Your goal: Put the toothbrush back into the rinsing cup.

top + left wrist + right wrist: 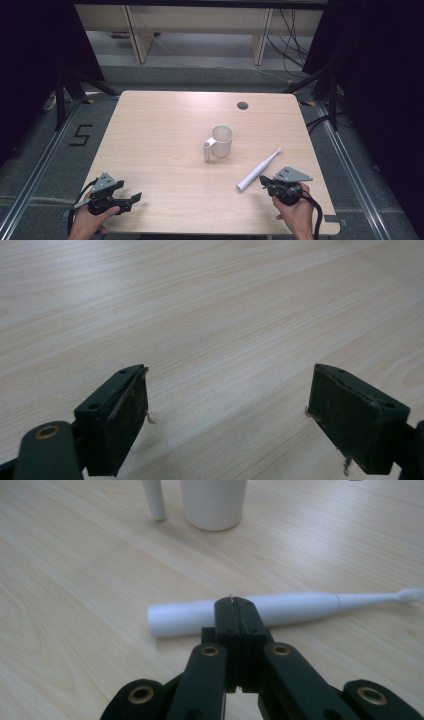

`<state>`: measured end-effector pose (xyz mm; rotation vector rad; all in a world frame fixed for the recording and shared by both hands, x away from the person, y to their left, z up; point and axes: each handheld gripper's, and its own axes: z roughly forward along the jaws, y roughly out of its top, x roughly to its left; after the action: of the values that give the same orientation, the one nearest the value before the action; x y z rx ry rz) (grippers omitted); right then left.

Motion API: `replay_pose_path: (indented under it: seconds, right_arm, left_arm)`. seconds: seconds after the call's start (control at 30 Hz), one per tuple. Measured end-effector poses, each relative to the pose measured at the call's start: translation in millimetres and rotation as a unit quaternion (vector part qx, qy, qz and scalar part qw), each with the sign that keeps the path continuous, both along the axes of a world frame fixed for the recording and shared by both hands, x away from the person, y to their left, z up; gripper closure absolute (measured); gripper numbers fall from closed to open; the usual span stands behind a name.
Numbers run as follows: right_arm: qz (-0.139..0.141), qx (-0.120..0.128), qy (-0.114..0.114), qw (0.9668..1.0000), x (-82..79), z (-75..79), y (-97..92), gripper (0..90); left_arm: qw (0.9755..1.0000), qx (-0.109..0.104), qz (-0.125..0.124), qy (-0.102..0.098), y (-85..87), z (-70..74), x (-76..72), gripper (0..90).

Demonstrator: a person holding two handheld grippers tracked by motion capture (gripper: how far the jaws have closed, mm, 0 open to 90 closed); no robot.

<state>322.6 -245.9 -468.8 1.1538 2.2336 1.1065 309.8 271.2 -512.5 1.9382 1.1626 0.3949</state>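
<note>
Lower right of the high view: right gripper (266, 182) with jaws pressed together on nothing, just short of the white toothbrush (258, 170) lying slantwise; lower left, left gripper (127, 201) spread wide.

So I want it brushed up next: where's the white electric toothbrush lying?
High view: white electric toothbrush lies diagonally on the table's right half, between the white handled cup and the right gripper.

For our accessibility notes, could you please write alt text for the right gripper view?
The right gripper, jaws shut and empty, points at a white toothbrush lying flat across the wooden table just beyond its tips. Behind it stands a white cup, with its handle to the left.
</note>
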Motion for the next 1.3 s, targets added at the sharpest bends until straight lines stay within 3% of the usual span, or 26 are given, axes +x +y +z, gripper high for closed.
replay_pose_path:
  seconds: [0.13, 0.17, 0.33, 0.37, 0.4, 0.47, 0.5, 0.6, 0.63, 0.67, 0.7, 0.73, 0.83, 1.3]
  right_arm:
    - [0.018, -0.009, -0.011, 0.9997, 13.4, -2.0, 11.7, 90.0]
    - [0.005, -0.004, 0.000, 1.0000, 14.5, -2.8, 17.2, 90.0]
    - [0.024, -0.020, -0.002, 0.9995, 28.3, -7.7, 30.5, 90.0]
    - [0.016, -0.012, 0.014, 0.9997, 28.6, -8.8, 35.9, 90.0]
    - [0.030, -0.021, 0.009, 0.9993, 32.6, -9.0, 36.8, 90.0]
    - [0.033, -0.022, 0.012, 0.9991, 35.1, -11.5, 42.0, 90.0]
    - [0.038, -0.025, 0.015, 0.9988, 37.5, -12.9, 44.5, 90.0]
    - [0.041, -0.030, 0.026, 0.9984, 41.0, -17.8, 51.7, 90.0]
    - [0.031, -0.024, 0.049, 0.9980, 38.8, -18.7, 55.5, 90.0]
    - [0.035, -0.022, 0.051, 0.9979, 39.1, -19.7, 57.0, 90.0]
    - [0.039, -0.031, 0.051, 0.9975, 40.6, -20.5, 56.4, 90.0]
    - [0.033, -0.027, 0.059, 0.9973, 38.8, -21.0, 58.1, 90.0]
    - [0.045, -0.034, 0.056, 0.9969, 41.0, -22.9, 55.6, 90.0]
    - [0.048, -0.046, 0.081, 0.9945, 31.6, -26.6, 44.0, 90.0]
  left_arm:
    - [1.0000, 0.001, -0.002, -0.003, -0.6, -0.3, 0.8, 15.6]
    - [1.0000, 0.000, -0.002, -0.003, -1.2, -0.4, 0.9, 15.6]
    - [1.0000, 0.000, -0.001, -0.003, -2.0, 0.0, 0.9, 15.6]
    - [1.0000, 0.002, -0.003, -0.002, -1.5, 0.2, 0.8, 15.6]
    - [1.0000, 0.002, -0.002, -0.003, -1.6, 0.2, 0.8, 15.6]
    - [1.0000, 0.004, -0.003, -0.003, -1.6, 0.3, 0.8, 15.6]
    - [0.9997, 0.018, -0.014, 0.000, 0.7, 1.3, 1.1, 15.6]
    - [0.9998, 0.018, -0.013, -0.001, 0.0, 0.7, 1.4, 15.6]
    - [0.9997, 0.019, -0.015, 0.000, 0.3, 0.9, 1.3, 15.6]
    - [0.9997, 0.020, -0.017, 0.000, 0.7, 1.2, 1.1, 15.7]
    - [0.9996, 0.020, -0.019, -0.002, 0.9, 1.0, 1.3, 15.7]
    - [0.9996, 0.020, -0.018, -0.002, 0.9, 1.2, 1.2, 15.7]
    - [0.9997, 0.020, -0.017, -0.001, 0.9, 1.2, 1.2, 15.7]
    - [0.9996, 0.023, -0.018, -0.004, 0.3, 1.1, 1.8, 15.8]
